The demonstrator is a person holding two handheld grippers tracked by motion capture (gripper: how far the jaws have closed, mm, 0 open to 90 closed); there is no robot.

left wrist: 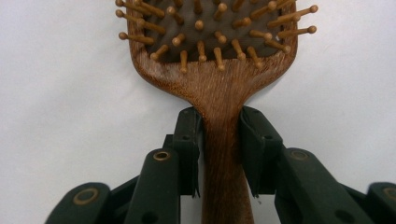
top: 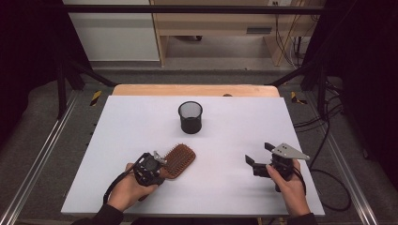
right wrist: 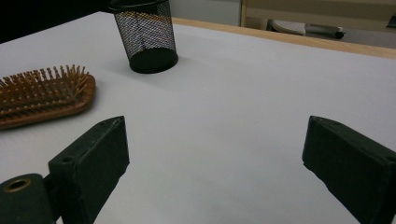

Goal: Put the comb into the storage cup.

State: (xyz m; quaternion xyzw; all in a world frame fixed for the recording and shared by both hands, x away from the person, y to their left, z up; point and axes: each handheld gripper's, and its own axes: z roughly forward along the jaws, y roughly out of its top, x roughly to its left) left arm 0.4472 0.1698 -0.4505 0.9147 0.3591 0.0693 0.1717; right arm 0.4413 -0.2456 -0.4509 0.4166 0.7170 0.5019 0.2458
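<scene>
A wooden paddle hairbrush lies bristles up on the white table, left of centre. My left gripper is shut on its handle. In the left gripper view both pads press the sides of the hairbrush handle, just below the head; left gripper. My right gripper rests at the table's right front with its jaws wide open and nothing between them. The right gripper view shows the right gripper over bare table, with the hairbrush off to its left.
A black mesh cup stands upright behind the brush, near the table's middle back; the same mesh cup is at the top left of the right gripper view. A wooden edge runs along the table's far side.
</scene>
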